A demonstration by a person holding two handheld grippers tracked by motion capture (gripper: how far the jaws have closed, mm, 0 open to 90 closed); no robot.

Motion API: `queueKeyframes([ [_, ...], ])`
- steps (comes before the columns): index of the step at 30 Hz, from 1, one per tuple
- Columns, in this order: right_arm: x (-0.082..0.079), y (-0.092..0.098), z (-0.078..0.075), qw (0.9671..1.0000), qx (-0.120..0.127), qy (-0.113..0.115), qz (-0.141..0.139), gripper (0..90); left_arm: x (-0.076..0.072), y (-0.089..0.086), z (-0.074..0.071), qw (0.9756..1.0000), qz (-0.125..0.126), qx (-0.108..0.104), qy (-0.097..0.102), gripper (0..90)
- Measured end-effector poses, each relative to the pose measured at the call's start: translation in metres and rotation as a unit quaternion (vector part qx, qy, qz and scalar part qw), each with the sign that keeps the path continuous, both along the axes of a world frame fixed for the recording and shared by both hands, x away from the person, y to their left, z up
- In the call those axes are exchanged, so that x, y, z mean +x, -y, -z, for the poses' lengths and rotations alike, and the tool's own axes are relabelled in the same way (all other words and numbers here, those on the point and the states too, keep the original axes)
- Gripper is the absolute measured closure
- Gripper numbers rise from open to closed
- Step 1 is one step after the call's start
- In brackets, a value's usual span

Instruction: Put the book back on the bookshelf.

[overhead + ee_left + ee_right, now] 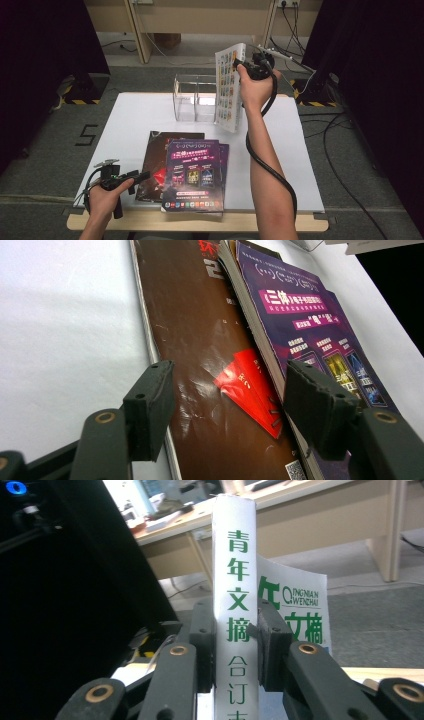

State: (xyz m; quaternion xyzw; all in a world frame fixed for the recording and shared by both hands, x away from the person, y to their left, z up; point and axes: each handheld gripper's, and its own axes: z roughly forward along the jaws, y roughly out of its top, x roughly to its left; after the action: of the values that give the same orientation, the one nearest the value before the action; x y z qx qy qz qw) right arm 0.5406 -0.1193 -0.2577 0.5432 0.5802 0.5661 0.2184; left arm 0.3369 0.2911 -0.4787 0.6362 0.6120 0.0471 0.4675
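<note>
white tabletop (130, 120), dark curtains around: your right gripper (243, 66) clamps a thick white book (229, 92) by its spine, upright at one o'clock beside the clear organizer (195, 97), not yet slotted. your left gripper (142, 175) rests open at seven o'clock by the magazines (192, 170) left to file.

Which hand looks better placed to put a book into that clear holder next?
Right. Its tool is clamped on the white book, held upright beside the clear holder. The left tool hangs open by the brown magazine.
</note>
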Motion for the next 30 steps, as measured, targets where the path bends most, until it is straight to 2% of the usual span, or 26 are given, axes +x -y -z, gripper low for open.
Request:
queueKeyframes([
  [1, -0.012, 0.001, -0.007, 0.9998, 0.009, 0.005, -0.015, 74.1, 0.0, 0.0, 0.0, 1.0, 0.001, -0.001, 0.0, 36.5],
  [7, -0.032, 0.002, -0.023, 0.9983, 0.026, 0.015, -0.049, 74.1, -0.001, 0.001, -0.003, 1.0, 0.003, -0.001, 0.005, 36.5],
  [10, -0.035, 0.001, -0.026, 0.9972, 0.038, 0.015, -0.063, 74.0, -0.001, 0.002, -0.005, 1.0, 0.001, -0.004, 0.007, 36.5],
  [12, -0.036, -0.003, -0.027, 0.9966, 0.034, 0.014, -0.074, 74.1, -0.002, 0.002, -0.006, 1.0, 0.002, -0.004, 0.008, 36.5],
  [18, -0.025, -0.013, -0.019, 0.9951, 0.035, 0.002, -0.092, 74.1, -0.002, 0.001, -0.005, 1.0, 0.002, -0.005, 0.007, 36.6],
  [23, -0.011, -0.007, -0.014, 0.9965, 0.031, -0.004, -0.078, 74.0, -0.001, 0.0, -0.006, 1.0, 0.001, -0.005, 0.008, 36.7],
  [30, -0.002, 0.018, -0.003, 0.9986, 0.044, -0.009, -0.026, 74.0, -0.001, 0.002, -0.006, 0.9999, 0.005, -0.004, 0.008, 36.8],
])
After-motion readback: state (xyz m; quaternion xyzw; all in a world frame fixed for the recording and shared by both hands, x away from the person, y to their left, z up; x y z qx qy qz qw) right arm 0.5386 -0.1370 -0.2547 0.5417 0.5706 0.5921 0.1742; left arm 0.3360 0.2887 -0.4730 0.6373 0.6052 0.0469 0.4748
